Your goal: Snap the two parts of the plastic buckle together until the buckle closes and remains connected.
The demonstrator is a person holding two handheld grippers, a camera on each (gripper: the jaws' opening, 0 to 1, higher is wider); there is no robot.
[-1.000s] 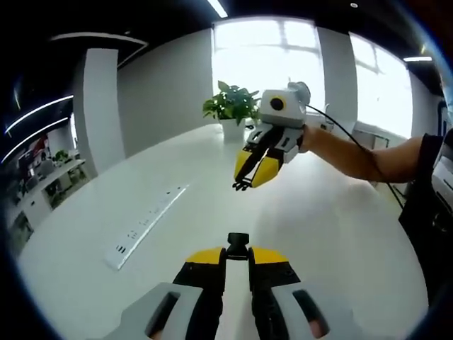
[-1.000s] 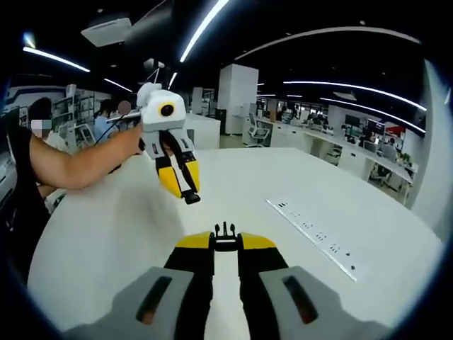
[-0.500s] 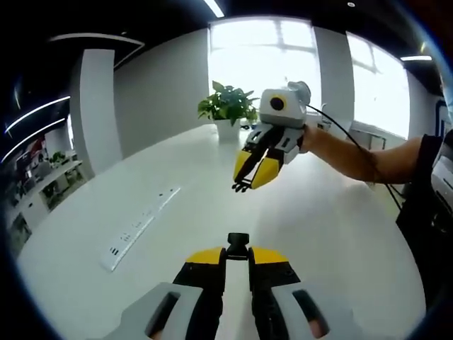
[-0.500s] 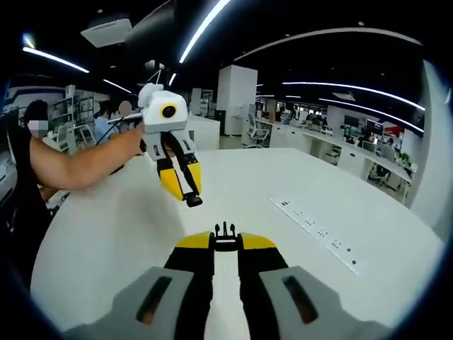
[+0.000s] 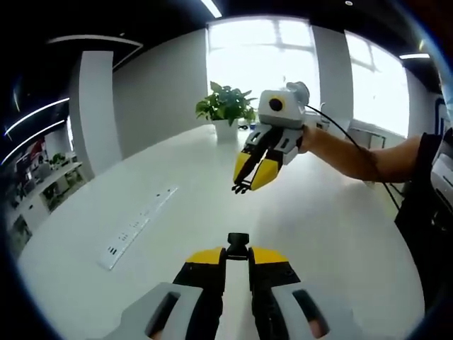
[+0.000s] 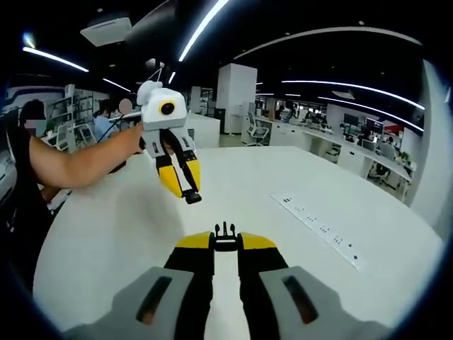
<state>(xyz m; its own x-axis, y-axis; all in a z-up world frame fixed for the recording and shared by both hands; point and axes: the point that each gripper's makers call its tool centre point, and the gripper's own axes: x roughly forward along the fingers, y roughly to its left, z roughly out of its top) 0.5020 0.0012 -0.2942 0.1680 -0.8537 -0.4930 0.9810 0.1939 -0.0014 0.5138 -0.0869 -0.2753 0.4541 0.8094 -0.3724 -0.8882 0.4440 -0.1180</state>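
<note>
In the left gripper view, our left gripper [image 5: 237, 256] rises from the bottom edge, its yellow-tipped jaws pressed together on a small black buckle socket [image 5: 238, 241] that sticks out just past the tips. Ahead and above it, held in the air over the white table [image 5: 333, 219], is our right gripper [image 5: 249, 180], pointing down and toward the camera, with a bare forearm [image 5: 357, 157] reaching in from the right behind it. A tiny black piece shows at its tips.

In the right gripper view, the right gripper [image 6: 225, 243] has its jaws clamped on the pronged buckle half [image 6: 225, 231], whose black prongs point forward beyond the yellow tips. The left gripper [image 6: 185, 190] hangs ahead and to the left, tilted down, with the black socket [image 6: 192, 197] held at its tips. The two buckle parts are apart, both lifted above the table.

Farther out, a long white power strip [image 5: 139, 227] lies flat on the table, and a potted green plant [image 5: 227, 106] stands at the far edge before bright windows [image 5: 263, 57].
</note>
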